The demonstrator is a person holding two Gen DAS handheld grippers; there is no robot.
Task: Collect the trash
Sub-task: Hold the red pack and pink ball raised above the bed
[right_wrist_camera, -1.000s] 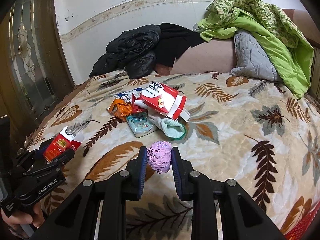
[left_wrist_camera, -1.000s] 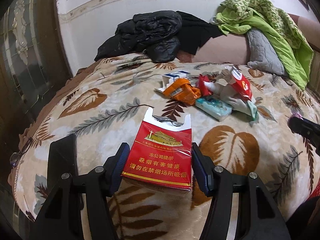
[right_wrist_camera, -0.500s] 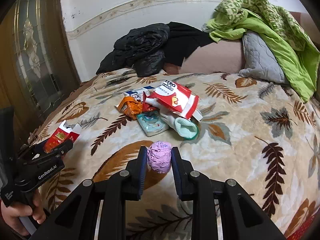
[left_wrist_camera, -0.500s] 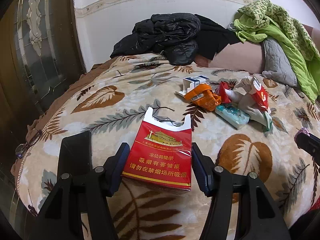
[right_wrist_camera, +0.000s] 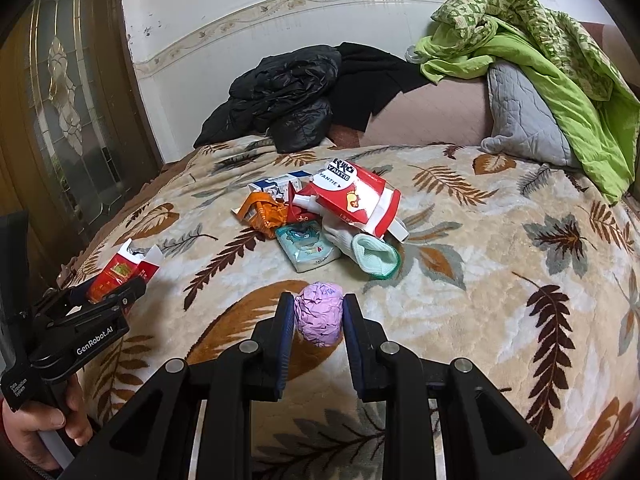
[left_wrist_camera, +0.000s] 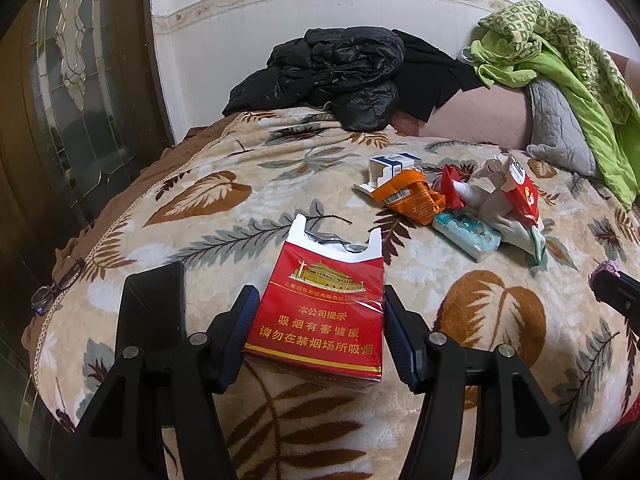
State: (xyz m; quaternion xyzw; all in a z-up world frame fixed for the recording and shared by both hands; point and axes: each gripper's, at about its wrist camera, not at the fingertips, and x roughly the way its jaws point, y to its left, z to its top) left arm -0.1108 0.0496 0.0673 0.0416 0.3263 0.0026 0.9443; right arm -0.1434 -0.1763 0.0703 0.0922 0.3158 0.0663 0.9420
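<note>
Both claws pinch loads, left gripper (left_wrist_camera: 316, 320) a red cigarette pack (left_wrist_camera: 320, 312), right gripper (right_wrist_camera: 318, 320) a purple paper ball (right_wrist_camera: 319, 313); the trash pile (right_wrist_camera: 320, 216) lies ahead, nearer the right

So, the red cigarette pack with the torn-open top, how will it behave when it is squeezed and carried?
The red cigarette pack is thin card with its top torn open, so it probably dents under hard squeezing. It looks nearly empty, only foil showing inside, so likely very light. Its clear film wrap could make it slip between the left gripper jaws, which grip its narrow sides.
</note>
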